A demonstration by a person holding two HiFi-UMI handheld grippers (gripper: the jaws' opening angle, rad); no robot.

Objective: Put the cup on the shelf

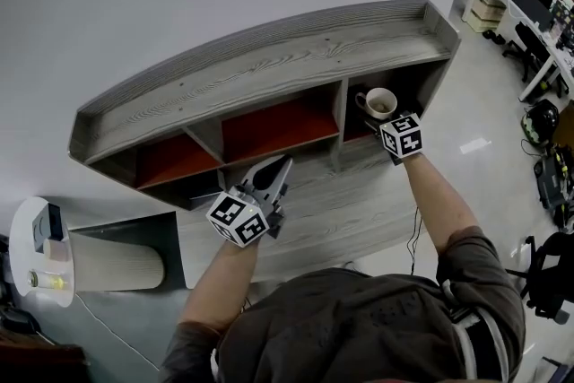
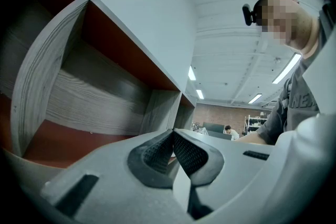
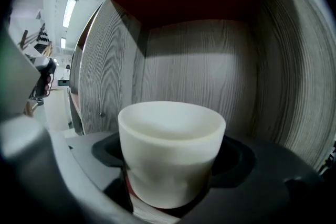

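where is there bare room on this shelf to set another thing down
Bare: the top board, the middle compartment and the left compartment. Crowded: the right compartment, where the right gripper holds the cup.

Pale letters are printed on the person's grey shirt (image 2: 307, 100), at the right edge of the left gripper view, but cannot be read. Nothing else legible is seen.

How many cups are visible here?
1: the white cup is in the right compartment of the shelf, between the jaws of the right gripper. Others could be hidden.
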